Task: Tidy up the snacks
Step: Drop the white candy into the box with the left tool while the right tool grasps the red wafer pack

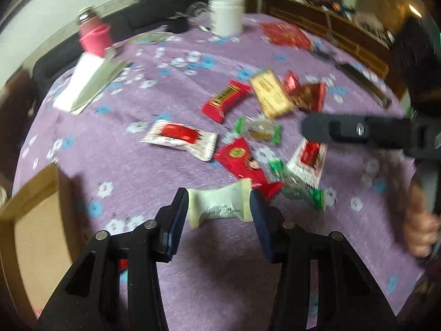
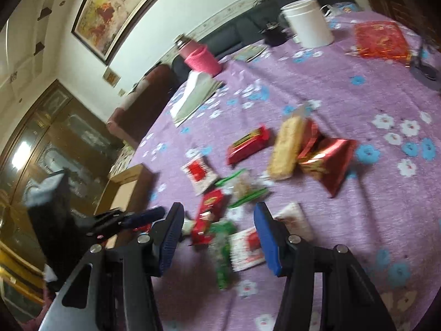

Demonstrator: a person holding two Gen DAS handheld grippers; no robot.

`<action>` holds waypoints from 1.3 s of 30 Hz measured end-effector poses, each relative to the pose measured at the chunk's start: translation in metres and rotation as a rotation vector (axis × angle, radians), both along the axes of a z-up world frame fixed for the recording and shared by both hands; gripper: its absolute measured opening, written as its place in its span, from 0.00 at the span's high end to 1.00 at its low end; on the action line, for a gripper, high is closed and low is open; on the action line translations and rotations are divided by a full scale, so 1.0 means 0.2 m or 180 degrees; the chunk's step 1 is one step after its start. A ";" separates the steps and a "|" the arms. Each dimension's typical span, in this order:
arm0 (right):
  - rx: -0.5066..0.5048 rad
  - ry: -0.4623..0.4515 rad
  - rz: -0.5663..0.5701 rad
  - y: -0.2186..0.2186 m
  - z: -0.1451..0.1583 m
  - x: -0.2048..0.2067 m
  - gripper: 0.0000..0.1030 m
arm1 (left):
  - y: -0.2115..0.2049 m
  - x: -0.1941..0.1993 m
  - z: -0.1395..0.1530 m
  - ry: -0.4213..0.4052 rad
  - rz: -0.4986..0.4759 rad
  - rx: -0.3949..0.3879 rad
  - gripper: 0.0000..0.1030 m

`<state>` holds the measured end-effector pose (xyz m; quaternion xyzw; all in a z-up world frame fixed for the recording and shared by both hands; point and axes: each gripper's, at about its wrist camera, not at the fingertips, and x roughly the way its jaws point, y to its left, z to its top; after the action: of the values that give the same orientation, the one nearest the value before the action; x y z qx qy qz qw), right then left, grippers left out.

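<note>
I am carrying one snack off the pile: my left tool (image 1: pixel 219 209) is clamped on a cream-white crinkled candy wrapper (image 1: pixel 220 205), held just above the purple flowered bench (image 1: pixel 171 88), angled steeply down. Next I judge it needs moving over the cardboard box (image 1: pixel 33 220) at the bench's edge, then releasing. My right tool (image 2: pixel 219 237) is hovering with jaws apart over the mixed red and green packets (image 2: pixel 220 237), gripping nothing.
</note>
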<state>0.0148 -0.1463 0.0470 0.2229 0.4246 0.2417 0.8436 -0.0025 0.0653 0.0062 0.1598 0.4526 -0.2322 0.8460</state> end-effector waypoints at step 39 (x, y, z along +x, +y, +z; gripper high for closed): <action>-0.0846 -0.0136 0.1095 0.99 0.17 -0.15 0.80 | 1.28 -0.35 0.28 -0.0061 0.2259 -0.1259 0.69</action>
<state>-0.0153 0.0519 0.0806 0.0289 0.4665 0.3287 0.8207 -0.0715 0.3208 0.0612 -0.1699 0.4184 -0.0069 0.8922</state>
